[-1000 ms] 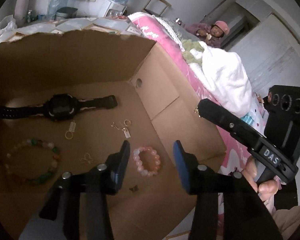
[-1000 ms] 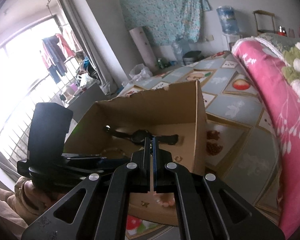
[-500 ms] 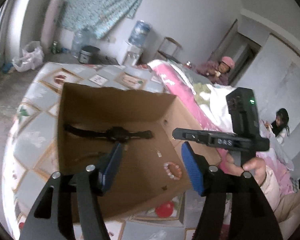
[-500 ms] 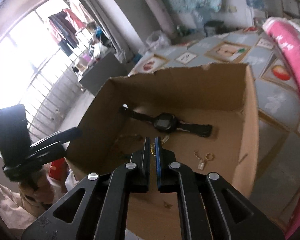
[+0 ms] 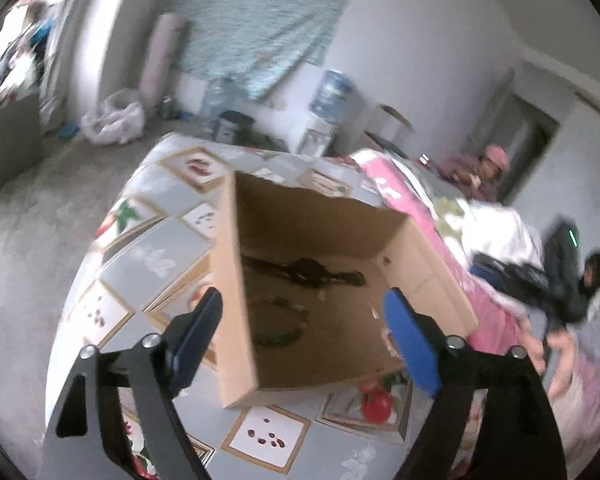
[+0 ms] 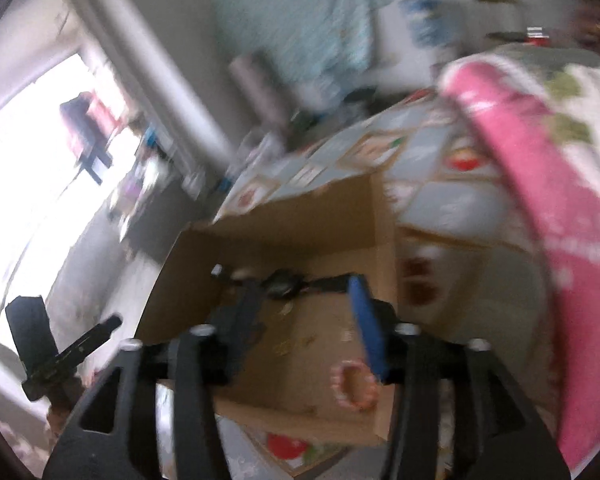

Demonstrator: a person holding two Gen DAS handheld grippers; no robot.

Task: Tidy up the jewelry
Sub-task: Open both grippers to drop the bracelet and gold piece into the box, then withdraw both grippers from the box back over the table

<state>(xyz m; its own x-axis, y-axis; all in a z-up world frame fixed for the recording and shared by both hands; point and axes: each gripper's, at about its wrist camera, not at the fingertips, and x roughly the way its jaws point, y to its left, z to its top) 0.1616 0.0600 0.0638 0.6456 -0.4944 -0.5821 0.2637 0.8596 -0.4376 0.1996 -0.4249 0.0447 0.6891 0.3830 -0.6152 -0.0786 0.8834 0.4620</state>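
Observation:
An open cardboard box (image 5: 236, 280) stands on a patterned mat. Inside lie a black watch (image 5: 304, 270), a green bead bracelet (image 5: 284, 322) and small gold pieces. In the right wrist view the box (image 6: 268, 240) holds the watch (image 6: 284, 284) and a pink bead bracelet (image 6: 354, 386). My left gripper (image 5: 302, 328) is wide open and empty, held high above the box's near edge. My right gripper (image 6: 304, 320) is open and empty above the box. The right gripper also shows at the right in the left wrist view (image 5: 512, 276), blurred.
The mat (image 5: 156, 248) with fruit pictures covers the floor around the box. A pink blanket (image 6: 540, 184) and bedding lie to the right. A water dispenser (image 5: 328, 96) and bags stand by the far wall. Two people sit at the far right.
Both grippers pulled up and back from the box. The right gripper went from shut to open. The left gripper's jaws spread wider. Both views are motion-blurred now.

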